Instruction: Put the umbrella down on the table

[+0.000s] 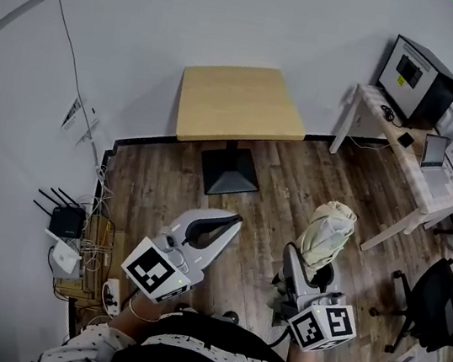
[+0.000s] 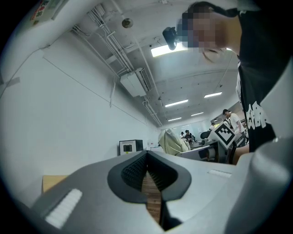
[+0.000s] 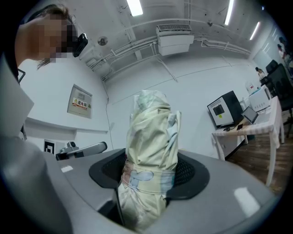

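My right claw (image 3: 149,173) is clamped on the folded umbrella (image 3: 151,128), my left claw (image 2: 146,157) clenched empty, the table (image 1: 239,101) well ahead and seemingly bare, so the setting-down is all to do

This looks like an office-style lab. Right of the square wooden bench (image 1: 241,101) stands a white bench (image 1: 413,163) carrying a black monitor (image 1: 419,76) and a laptop (image 1: 435,154). Beyond it is an office chair (image 1: 432,307), and left of the wooden bench, routers (image 1: 66,223) sit by the wall.
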